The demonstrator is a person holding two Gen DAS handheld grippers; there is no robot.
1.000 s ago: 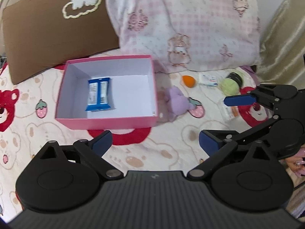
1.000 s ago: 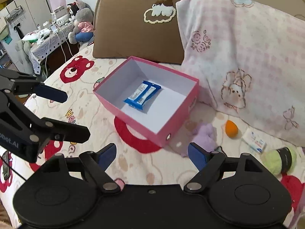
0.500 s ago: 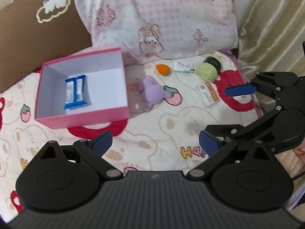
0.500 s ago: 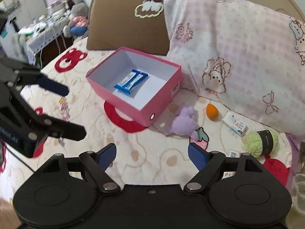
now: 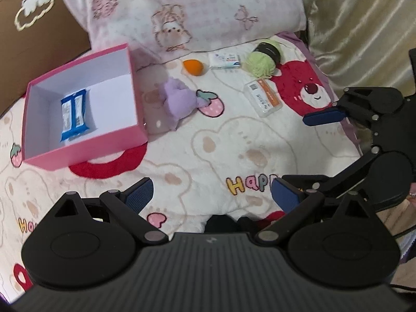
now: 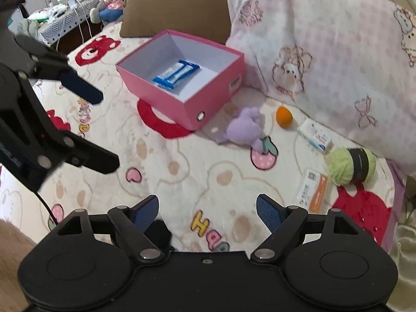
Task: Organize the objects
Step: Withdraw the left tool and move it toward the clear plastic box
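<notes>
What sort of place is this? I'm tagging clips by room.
Most likely a bedroom, on a bed: a brown pillow and a pink pillow lean behind a bear-print blanket, with plush toys beyond.

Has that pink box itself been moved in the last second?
No. The pink box keeps its place beside the purple toy, over the red ring; only the cameras swung.

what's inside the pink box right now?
The pink box holds one blue snack packet, lying flat on the white floor toward one side. The rest of the visible floor is bare. The near wall hides a strip of floor right behind it in both views.
</notes>
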